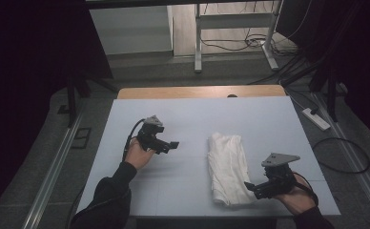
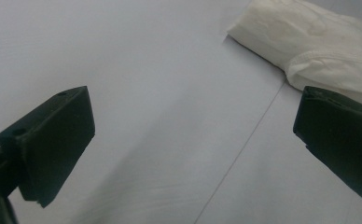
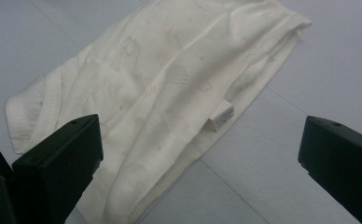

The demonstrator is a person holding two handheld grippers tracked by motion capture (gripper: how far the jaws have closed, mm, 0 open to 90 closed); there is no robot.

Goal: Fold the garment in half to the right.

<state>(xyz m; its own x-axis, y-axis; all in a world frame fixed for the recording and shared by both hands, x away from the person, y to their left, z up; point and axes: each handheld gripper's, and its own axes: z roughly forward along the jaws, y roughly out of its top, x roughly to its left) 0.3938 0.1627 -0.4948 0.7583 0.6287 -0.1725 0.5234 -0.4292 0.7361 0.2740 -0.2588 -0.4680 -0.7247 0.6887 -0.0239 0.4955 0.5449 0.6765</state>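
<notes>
Now the folded white cloth point(image 1: 228, 168) lies on the counter point(image 1: 183, 119). Both hand-held grippers, left point(image 1: 168, 144) and right point(image 1: 253, 187), stand wide apart, holding nothing. Next, I think, one must pinch a cloth edge.

There is one folded white cloth point(image 1: 228, 168) on one tabletop point(image 1: 192, 119). Two claws are counted: one left claw point(image 1: 172, 145) and one right claw point(image 1: 251, 187). One small white label point(image 3: 219, 117) is on the cloth.
</notes>
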